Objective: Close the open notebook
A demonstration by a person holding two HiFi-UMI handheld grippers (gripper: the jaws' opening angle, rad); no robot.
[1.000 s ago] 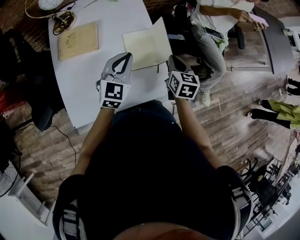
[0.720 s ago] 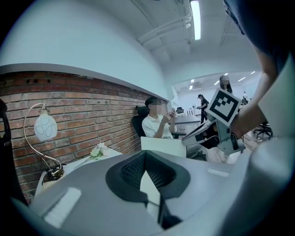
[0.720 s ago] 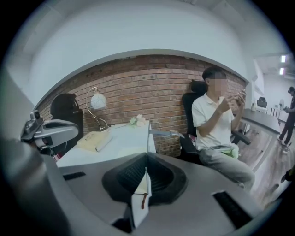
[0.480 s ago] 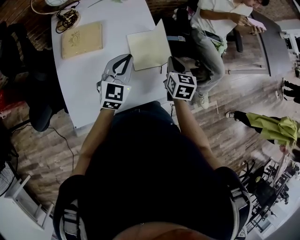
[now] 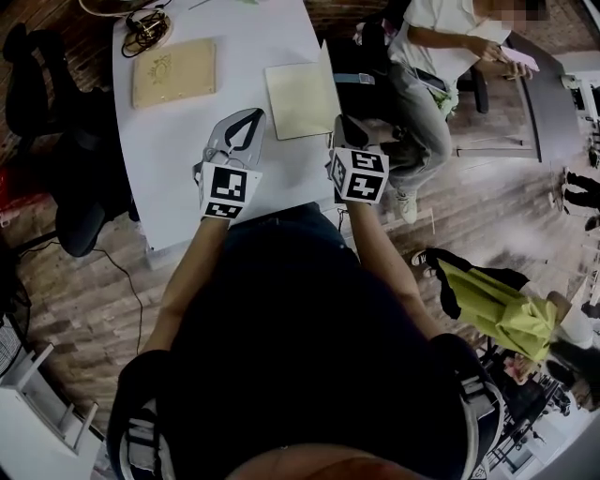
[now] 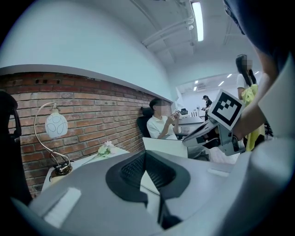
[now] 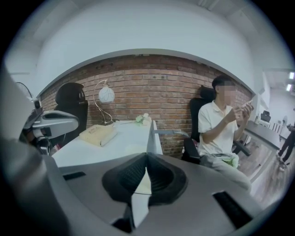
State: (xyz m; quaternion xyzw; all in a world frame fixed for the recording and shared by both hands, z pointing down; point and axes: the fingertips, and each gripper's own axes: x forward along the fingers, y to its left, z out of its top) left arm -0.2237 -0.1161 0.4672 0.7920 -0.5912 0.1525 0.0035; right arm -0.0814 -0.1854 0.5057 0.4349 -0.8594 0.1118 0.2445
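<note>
The open notebook (image 5: 298, 100) lies on the white table (image 5: 178, 159), its pale pages up. Its right leaf (image 5: 327, 67) stands nearly upright, seen edge-on in the right gripper view (image 7: 154, 136) and as a pale panel in the left gripper view (image 6: 167, 147). My left gripper (image 5: 250, 116) hovers over the table just left of the notebook's near corner, shut and holding nothing (image 6: 145, 153). My right gripper (image 5: 345, 120) sits at the table's right edge by the notebook's near right corner, also shut and holding nothing (image 7: 147, 156).
A closed tan notebook (image 5: 174, 71) lies at the far left of the table, with a lamp base and cable (image 5: 148, 28) beyond it. A seated person (image 5: 427, 66) is just right of the table. A black chair (image 5: 66, 141) stands left. Someone in yellow-green (image 5: 502, 314) crosses the floor.
Both grippers have drifted slightly across the table's near edge, still shut. The notebook looks narrower as the view shifted. The person in yellow-green has walked nearer along the floor.
</note>
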